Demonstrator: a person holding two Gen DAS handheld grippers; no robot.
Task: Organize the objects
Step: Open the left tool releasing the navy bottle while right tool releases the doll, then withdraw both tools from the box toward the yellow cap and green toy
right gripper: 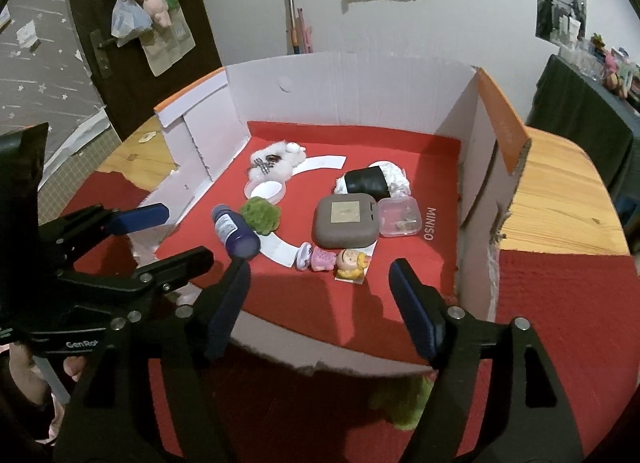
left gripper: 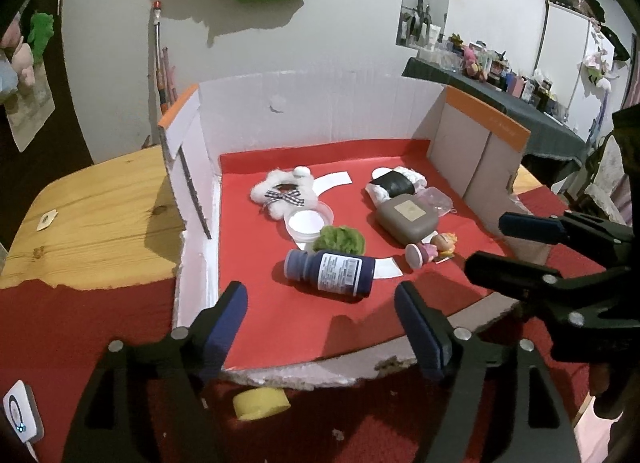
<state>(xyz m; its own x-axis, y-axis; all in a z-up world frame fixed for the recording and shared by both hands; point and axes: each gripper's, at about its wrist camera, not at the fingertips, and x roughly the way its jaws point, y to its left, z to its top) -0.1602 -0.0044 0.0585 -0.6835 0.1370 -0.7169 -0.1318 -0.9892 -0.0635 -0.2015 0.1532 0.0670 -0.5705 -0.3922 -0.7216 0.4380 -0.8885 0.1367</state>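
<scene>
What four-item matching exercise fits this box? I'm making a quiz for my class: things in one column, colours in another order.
Things:
1. bottle
2. pompom
3. case
4. doll

Colours:
A. green
B. grey-brown
C. dark blue
D. yellow hair

Pairs: 1-C, 2-A, 3-B, 4-D

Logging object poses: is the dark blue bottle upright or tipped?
Tipped. The dark blue bottle lies on its side on the red mat, label facing up.
</scene>
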